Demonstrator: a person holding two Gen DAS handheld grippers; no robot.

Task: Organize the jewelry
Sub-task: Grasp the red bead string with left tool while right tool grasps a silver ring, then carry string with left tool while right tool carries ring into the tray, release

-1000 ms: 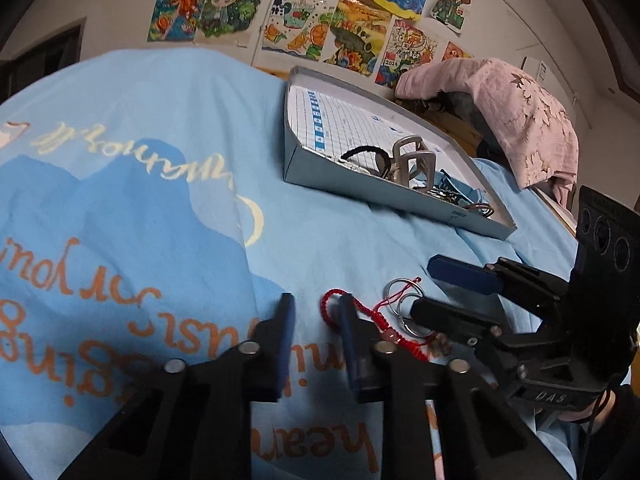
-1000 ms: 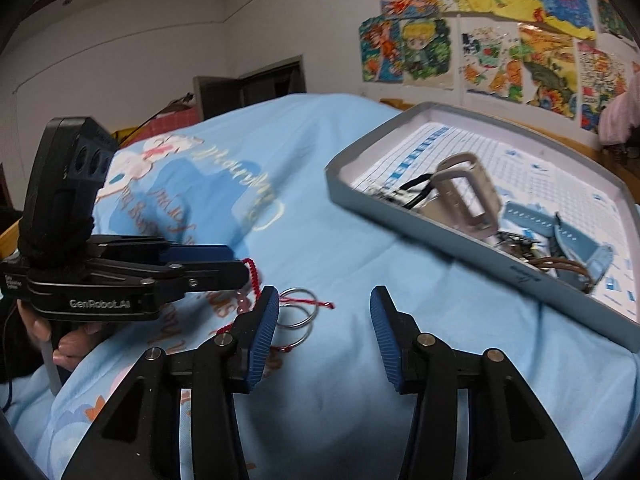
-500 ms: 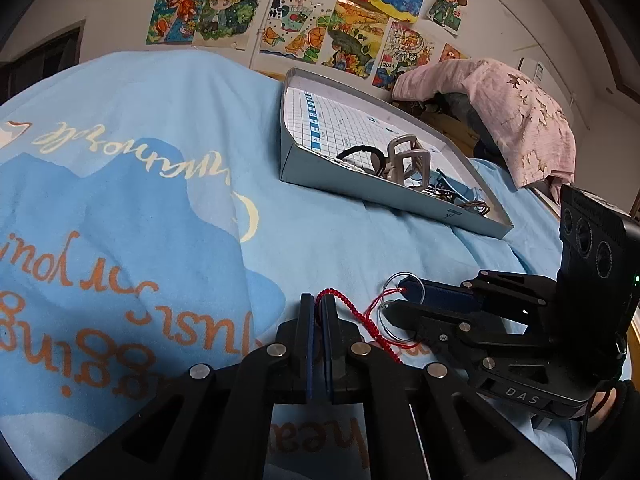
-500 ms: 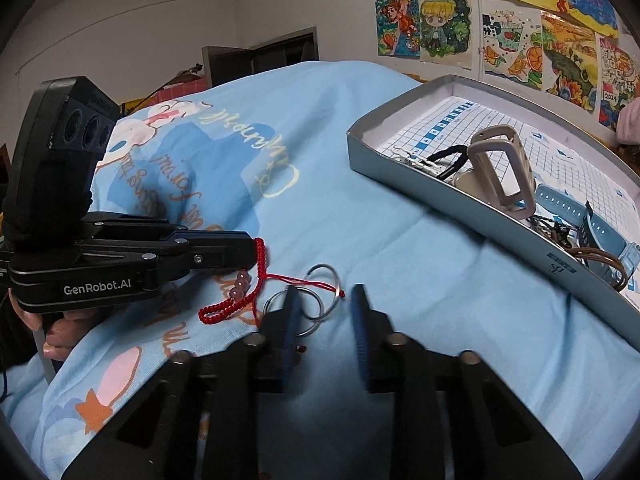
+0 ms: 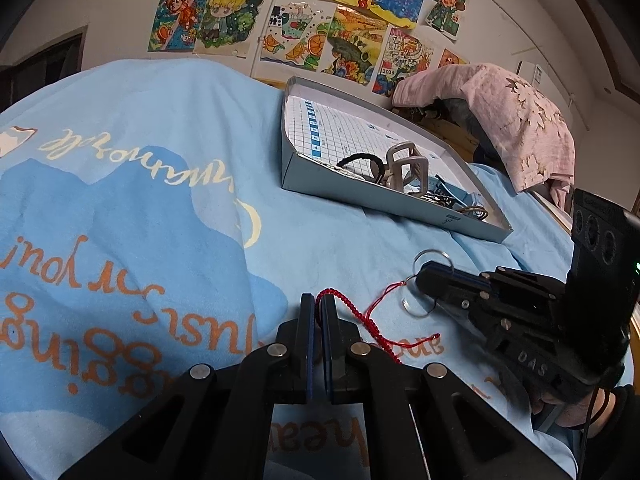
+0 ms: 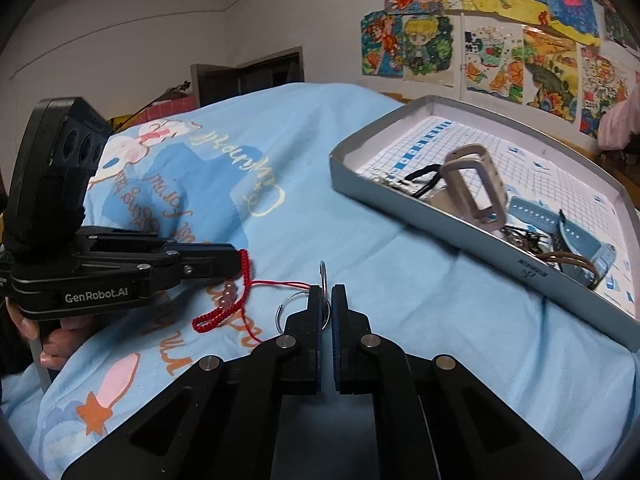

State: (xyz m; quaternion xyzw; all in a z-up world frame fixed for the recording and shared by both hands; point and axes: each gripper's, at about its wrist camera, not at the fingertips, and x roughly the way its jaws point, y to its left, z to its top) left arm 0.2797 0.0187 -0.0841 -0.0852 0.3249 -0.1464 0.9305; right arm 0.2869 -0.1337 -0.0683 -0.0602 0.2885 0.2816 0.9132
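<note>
I am holding the left hand-held gripper (image 5: 318, 307) clenched on the red braided bracelet (image 6: 224, 312), its pads pinching the top of the cord's loop while the rest is trailing down onto the light blue bedsheet (image 5: 168, 208). In the right wrist view this same tool (image 6: 236, 258) is reaching in from the left edge, with the person's fingers (image 6: 52, 344) wrapping its handle, and the bracelet is hanging from its tip beside a few pale pink beads (image 6: 228, 294). A thin red thread (image 6: 280, 283) is running from the cord across to the metal rings (image 6: 288, 308) lying just ahead of my right tool. I am keeping the right hand-held gripper (image 6: 327, 300) closed tight on one ring, which is standing up edge-on between its pads; in the left wrist view that gripper (image 5: 430, 276) is pinching the rings from the right. Further right, the shallow grey tray (image 6: 400, 208) is sitting on the bed well apart from the bracelet, holding a beige watch strap (image 6: 476, 184), a black hair tie (image 5: 360, 160), a blue strap (image 6: 536, 216) and some tangled pieces I cannot make out.
</note>
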